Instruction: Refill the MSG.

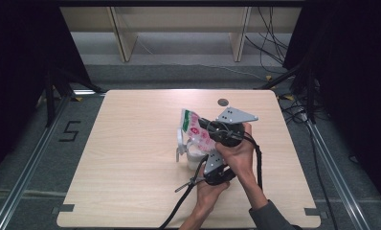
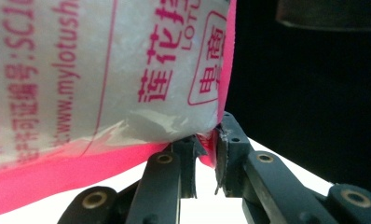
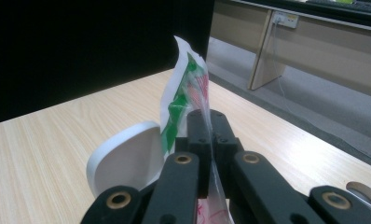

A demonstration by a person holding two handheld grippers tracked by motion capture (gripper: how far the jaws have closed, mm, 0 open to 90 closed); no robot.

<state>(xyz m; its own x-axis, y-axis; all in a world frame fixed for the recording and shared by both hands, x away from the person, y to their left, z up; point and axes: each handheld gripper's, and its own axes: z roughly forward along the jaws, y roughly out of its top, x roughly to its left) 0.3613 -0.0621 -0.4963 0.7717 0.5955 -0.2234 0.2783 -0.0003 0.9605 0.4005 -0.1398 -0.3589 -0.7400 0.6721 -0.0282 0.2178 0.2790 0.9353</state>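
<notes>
A plastic bag (image 1: 194,128) with pink and green print and white granules inside hangs tilted over a small white container (image 1: 191,157) near the table's middle. My right gripper (image 1: 205,125) is shut on the bag's clear upper film (image 3: 207,140) from the right. From below, my left gripper (image 1: 201,160) pinches the bag's pink sealed edge (image 2: 127,163) between its jaws. In the left gripper view the bag (image 2: 104,70) is very close, with red Chinese lettering. The container's open white lid (image 3: 123,158) stands just left of the bag (image 3: 183,93).
The light wooden table (image 1: 131,167) has a round cable hole (image 1: 222,102) near its far edge. Beyond the table stand wooden furniture legs (image 1: 124,38), and cables (image 1: 270,43) lie on the floor at the right. Black curtains hang at both sides.
</notes>
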